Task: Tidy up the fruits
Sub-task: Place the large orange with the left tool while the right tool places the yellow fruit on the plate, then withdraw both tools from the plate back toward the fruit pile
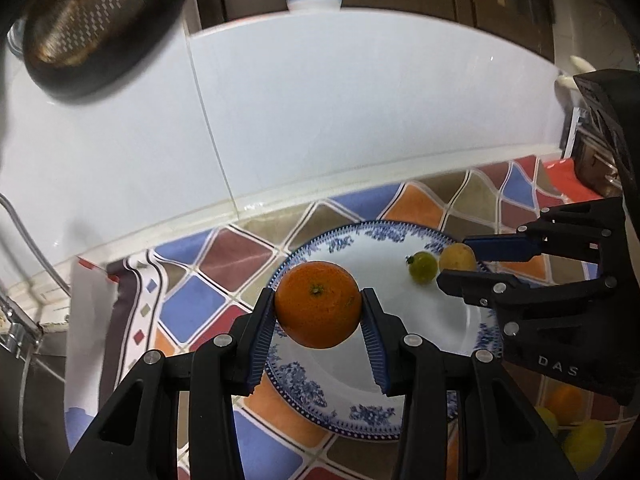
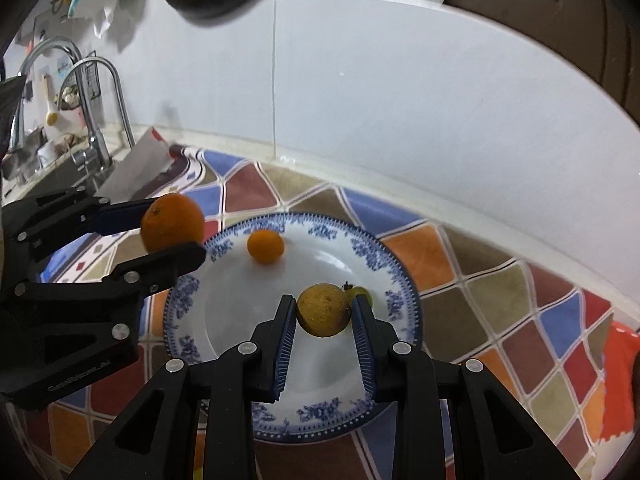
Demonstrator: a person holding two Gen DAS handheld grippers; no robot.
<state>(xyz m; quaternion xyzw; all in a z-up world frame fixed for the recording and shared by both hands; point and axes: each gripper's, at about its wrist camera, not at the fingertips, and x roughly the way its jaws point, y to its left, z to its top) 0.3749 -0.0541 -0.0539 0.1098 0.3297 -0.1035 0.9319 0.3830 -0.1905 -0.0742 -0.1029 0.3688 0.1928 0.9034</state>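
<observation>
Two ribbed blue pads (image 1: 262, 332) of the left gripper (image 1: 318, 306) press both sides of a round, dimpled orange (image 1: 318, 310), its stem end facing the camera at frame centre, over the near-left rim of the plate (image 1: 400, 360). The right gripper (image 2: 324, 312), at lower centre of its own view, clamps a dull yellow, speckled round fruit (image 2: 324, 310) between similar ribbed pads (image 2: 286, 340), narrowly spread, above the plate's right half. Just behind that fruit lies a small green fruit (image 2: 362, 293) with a dark stem. A small orange fruit (image 2: 265, 246) sits on the plate toward upper left. White glazed porcelain with blue floral edging, the plate rests on a cloth (image 2: 500, 280) of coloured diamond patches.
</observation>
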